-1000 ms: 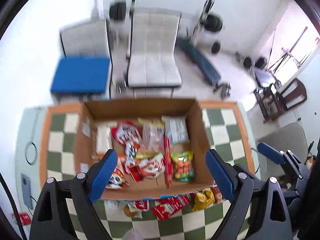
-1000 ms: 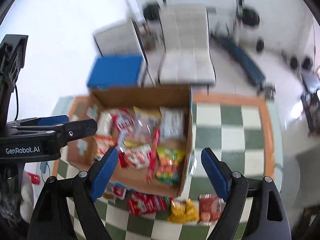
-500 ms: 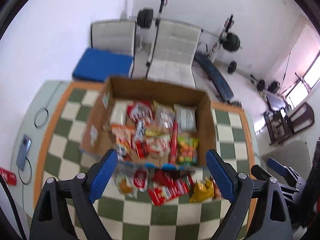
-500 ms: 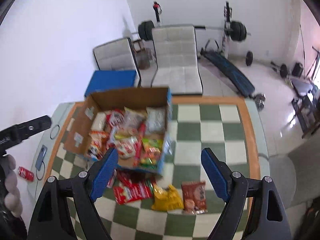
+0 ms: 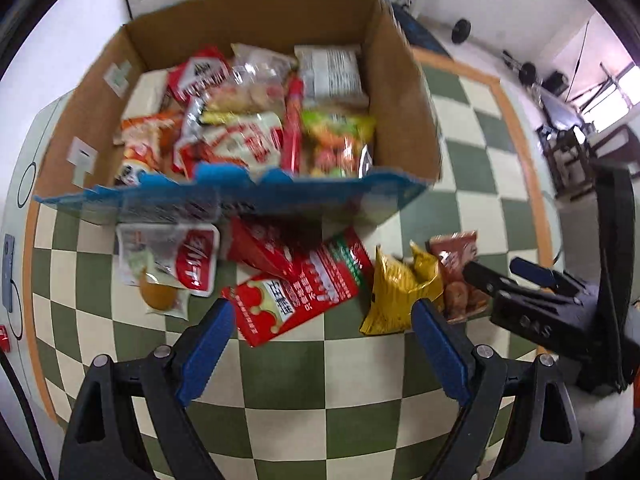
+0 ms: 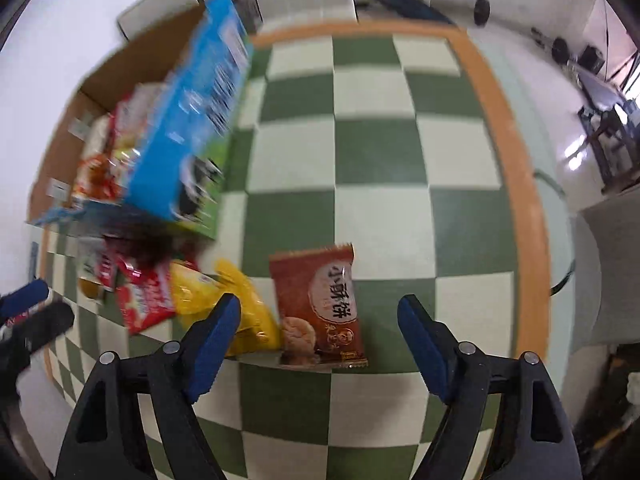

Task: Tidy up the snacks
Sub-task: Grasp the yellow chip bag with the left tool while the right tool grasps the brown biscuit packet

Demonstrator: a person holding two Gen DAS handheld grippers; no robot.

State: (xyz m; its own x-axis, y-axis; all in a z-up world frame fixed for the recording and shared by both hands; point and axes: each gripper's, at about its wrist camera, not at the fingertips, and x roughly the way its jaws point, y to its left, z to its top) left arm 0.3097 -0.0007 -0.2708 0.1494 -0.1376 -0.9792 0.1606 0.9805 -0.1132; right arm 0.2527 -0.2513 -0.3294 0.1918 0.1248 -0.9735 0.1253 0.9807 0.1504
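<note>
Change since earlier frames: both grippers have been brought down close over the loose packets; the cardboard box [image 5: 256,92] now fills the upper frame.
Left wrist view: left gripper [image 5: 320,336] is spread wide, nothing held; the red packet [image 5: 296,292] lies at centre, just above the fingertips (the yellow packet [image 5: 396,292] sits to its right).
Right wrist view: right gripper [image 6: 320,332] is closing, jaws not yet touching; the brown biscuit packet [image 6: 320,304] lies between them, lower centre.
Meaning: pickups are judged imminent.
</note>
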